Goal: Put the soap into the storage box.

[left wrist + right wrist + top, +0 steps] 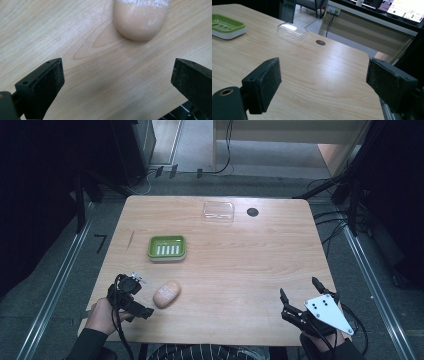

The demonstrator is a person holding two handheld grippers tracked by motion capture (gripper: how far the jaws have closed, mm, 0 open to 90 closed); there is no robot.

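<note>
Overhead, wooden table (235, 265), dark room, cables (336, 222)

The left gripper (117, 82) hangs low over the wooden table (82, 32), its two black jaws spread wide apart with bare wood grain between them — nothing held. Ahead of the jaws lies a rounded, peach-coloured bar of soap (141, 18), resting on the table, its upper part streaked with whitish marks — apart from both jaws.
</note>
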